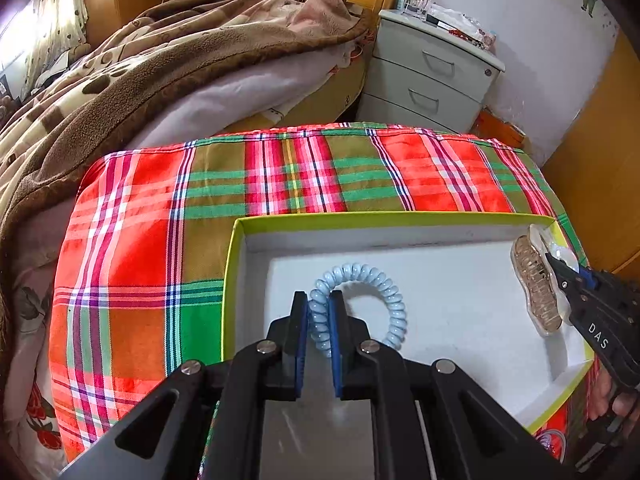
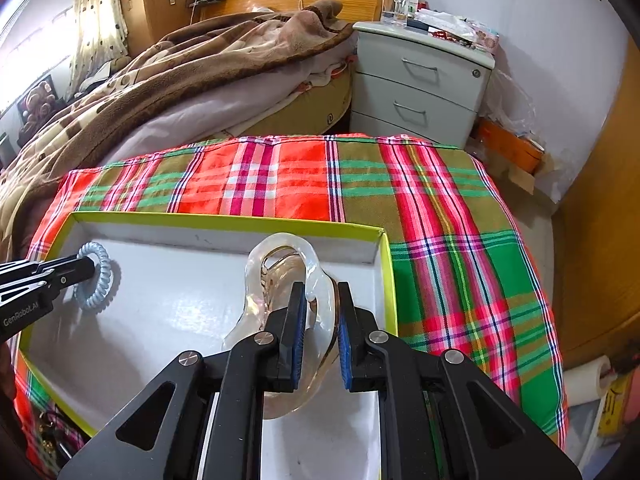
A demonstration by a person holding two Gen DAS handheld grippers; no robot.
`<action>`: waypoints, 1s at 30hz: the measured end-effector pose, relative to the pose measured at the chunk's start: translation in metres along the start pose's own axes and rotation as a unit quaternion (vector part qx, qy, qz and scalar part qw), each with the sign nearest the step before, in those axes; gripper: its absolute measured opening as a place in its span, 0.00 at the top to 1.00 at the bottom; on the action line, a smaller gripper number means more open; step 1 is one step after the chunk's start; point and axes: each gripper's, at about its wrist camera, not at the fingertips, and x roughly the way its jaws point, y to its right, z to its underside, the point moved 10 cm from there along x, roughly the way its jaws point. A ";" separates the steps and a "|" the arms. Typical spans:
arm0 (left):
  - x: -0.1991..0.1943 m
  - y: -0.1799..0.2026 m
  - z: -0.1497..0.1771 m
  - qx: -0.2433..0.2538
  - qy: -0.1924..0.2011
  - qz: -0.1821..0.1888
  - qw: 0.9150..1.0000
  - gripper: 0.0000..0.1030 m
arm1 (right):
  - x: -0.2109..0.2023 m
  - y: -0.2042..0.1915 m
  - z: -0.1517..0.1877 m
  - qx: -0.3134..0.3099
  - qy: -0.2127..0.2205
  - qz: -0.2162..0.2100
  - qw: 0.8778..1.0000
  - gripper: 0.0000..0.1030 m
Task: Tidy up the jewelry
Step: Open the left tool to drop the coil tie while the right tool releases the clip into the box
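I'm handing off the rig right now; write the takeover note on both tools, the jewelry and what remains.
Left tool: shut on the pale blue spiral coil bracelet, inside the white yellow-rimmed cardboard box, left part.
Right tool: shut on the clear plastic hair claw clip, at the box's right side.
Done: both items are over the box.
Left: set each down and release. The box sits on the plaid cloth.

Glossy pale-blue plastic coil hair tie [image 1: 360, 304]; clear glossy plastic hair claw [image 2: 288, 280]; matt white cardboard box [image 1: 400, 220]; woven plaid cloth [image 1: 160, 200].
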 end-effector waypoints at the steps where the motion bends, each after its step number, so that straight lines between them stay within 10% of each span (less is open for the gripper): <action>1: 0.000 0.000 0.000 0.001 0.000 -0.001 1.000 0.88 | 0.000 0.000 0.000 0.001 0.000 0.001 1.000 0.86; 14: -0.018 0.000 -0.002 -0.007 0.015 0.010 1.000 0.62 | -0.017 -0.001 -0.006 0.006 0.020 -0.004 1.000 0.74; 30: -0.099 -0.013 0.036 -0.058 0.070 0.076 0.993 0.55 | -0.086 0.002 0.027 0.048 0.069 -0.052 0.995 0.56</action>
